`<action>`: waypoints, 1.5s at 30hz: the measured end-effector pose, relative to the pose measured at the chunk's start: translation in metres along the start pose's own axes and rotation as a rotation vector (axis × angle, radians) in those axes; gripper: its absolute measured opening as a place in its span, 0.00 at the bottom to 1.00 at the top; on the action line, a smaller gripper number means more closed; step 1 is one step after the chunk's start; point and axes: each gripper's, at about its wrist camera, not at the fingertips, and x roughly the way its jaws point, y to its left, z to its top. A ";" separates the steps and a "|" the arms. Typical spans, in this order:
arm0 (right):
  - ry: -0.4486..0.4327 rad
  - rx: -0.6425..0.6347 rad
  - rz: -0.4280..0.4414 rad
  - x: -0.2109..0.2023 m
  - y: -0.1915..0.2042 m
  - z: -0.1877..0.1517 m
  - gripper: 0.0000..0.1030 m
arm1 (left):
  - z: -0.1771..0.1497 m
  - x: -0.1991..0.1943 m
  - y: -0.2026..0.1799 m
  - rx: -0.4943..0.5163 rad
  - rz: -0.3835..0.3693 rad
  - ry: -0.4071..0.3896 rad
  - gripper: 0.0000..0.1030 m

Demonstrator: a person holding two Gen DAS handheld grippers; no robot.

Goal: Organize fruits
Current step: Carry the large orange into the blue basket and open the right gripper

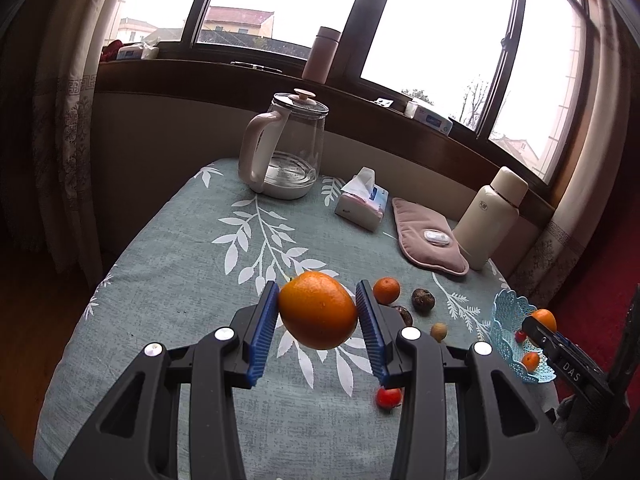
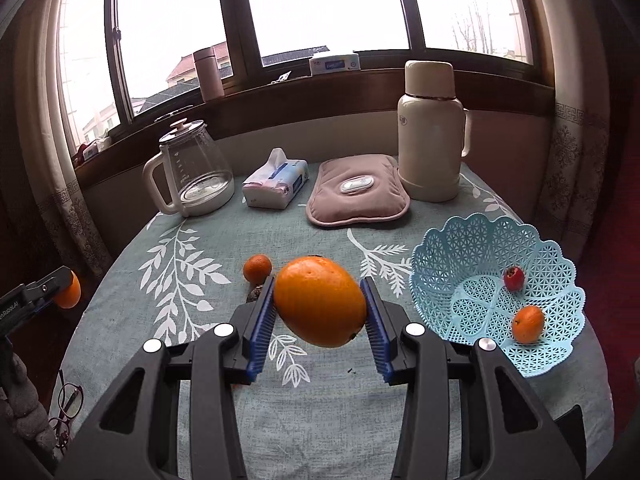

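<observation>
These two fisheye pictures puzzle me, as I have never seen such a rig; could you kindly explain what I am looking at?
No robot here: a person holds a two-finger hand tool in each hand, with a camera on each looking along its jaws. One picture is from the left gripper, the other from the right gripper. Each is shut on a large orange: the left orange and the right orange.

On the leaf-patterned cloth stand a glass kettle, tissue pack, pink heating pad and cream flask. The blue basket holds a small orange and a red fruit. More small fruit lies loose on the cloth.

Home: kettle (image 2: 188,170), thermos (image 2: 430,130), windowsill (image 2: 320,92).
</observation>
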 end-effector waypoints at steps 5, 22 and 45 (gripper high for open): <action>-0.004 0.038 -0.049 -0.001 -0.027 0.000 0.42 | -0.002 0.000 -0.004 0.012 -0.006 0.005 0.39; 0.052 0.174 -0.215 0.015 -0.116 -0.023 0.42 | -0.011 0.005 -0.020 0.052 -0.024 0.024 0.39; 0.047 0.237 -0.243 0.014 -0.146 -0.028 0.56 | -0.019 0.011 -0.035 0.085 -0.039 0.045 0.39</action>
